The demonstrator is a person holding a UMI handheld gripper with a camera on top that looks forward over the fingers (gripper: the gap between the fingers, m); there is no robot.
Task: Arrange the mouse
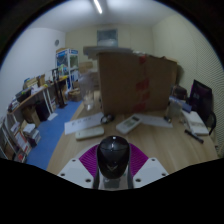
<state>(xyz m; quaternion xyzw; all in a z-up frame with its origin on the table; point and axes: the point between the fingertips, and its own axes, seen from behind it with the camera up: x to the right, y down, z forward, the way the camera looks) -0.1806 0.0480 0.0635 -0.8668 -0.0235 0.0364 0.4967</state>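
A dark grey computer mouse [113, 155] sits between my gripper's fingers, with a purple pad against each of its sides [87, 160]. My gripper [113, 163] is shut on the mouse and holds it raised above the light wooden desk [150, 140]. The mouse's rounded back and scroll wheel face the camera. The fingertips are hidden behind the mouse.
A white keyboard [126, 122] lies on the desk ahead, with a paper sheet [90, 128] to its left. Large cardboard boxes [135, 80] stand beyond. Shelves [35, 100] line the left wall. A monitor and clutter [198, 105] stand at the right.
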